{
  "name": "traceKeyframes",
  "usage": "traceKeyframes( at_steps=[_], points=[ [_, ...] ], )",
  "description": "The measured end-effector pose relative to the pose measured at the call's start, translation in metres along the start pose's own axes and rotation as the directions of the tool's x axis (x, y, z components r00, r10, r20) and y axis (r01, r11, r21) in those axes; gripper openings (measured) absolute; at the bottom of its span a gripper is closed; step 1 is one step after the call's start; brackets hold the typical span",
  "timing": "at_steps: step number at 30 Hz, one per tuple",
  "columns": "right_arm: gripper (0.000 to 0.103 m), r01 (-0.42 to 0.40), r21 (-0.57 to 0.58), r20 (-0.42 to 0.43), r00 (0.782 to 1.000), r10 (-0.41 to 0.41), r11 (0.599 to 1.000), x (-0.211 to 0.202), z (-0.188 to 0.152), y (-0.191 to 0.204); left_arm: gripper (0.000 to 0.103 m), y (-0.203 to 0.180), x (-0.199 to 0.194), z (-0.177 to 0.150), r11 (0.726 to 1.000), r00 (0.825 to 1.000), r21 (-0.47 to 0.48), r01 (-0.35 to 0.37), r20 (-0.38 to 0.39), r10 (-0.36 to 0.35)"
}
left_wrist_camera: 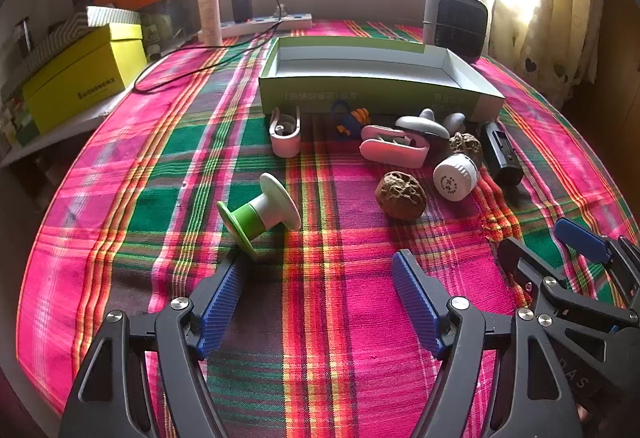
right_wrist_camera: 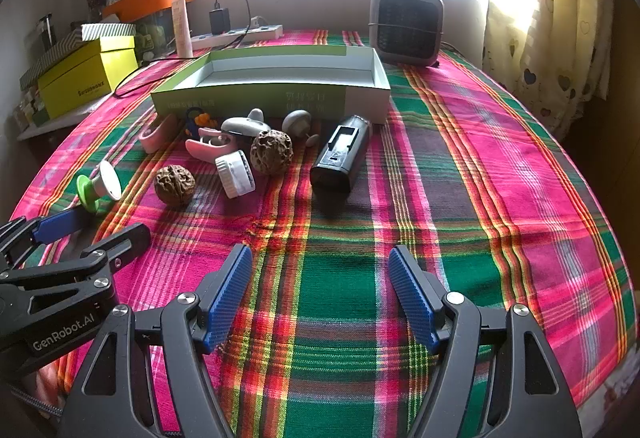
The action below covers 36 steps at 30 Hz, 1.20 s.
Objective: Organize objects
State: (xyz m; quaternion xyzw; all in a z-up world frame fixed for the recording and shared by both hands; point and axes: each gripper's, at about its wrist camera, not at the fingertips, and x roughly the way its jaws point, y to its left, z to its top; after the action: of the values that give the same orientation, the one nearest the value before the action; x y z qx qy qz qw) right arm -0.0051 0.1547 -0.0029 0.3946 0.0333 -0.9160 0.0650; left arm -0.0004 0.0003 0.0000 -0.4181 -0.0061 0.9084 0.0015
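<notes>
Both hand-held grippers gape empty; only the right wrist view shows the black battery's recessed face.

- On the bench: a long open box near the middle, toward the back.
- Just in front of the box: a bunch of small things close together.
- Far left of the bunch: a clip standing by the box wall.
- Right of the clip: a small toy, then a second clip lying down.
- In front of the second clip: a walnut, with a cap just to its right.
- Behind the cap: another walnut.
- Far right of the bunch: a battery pack.
- Off to the left, apart from the rest: a spool lying on its side.
- Behind the box: a power strip to the left, a fan to the right.
</notes>
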Motion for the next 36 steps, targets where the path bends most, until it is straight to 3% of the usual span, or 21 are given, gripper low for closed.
traceKeyframes(
  at_steps=[36],
  points=[
    [0.071,0.003,0.006,0.005,1.000,-0.003,1.000,-0.0026,-0.0031,0.0027,0.075,0.0010,-0.0027,0.0013,1.000,1.000,0.010,0.005,-0.020,-0.005]
  ],
)
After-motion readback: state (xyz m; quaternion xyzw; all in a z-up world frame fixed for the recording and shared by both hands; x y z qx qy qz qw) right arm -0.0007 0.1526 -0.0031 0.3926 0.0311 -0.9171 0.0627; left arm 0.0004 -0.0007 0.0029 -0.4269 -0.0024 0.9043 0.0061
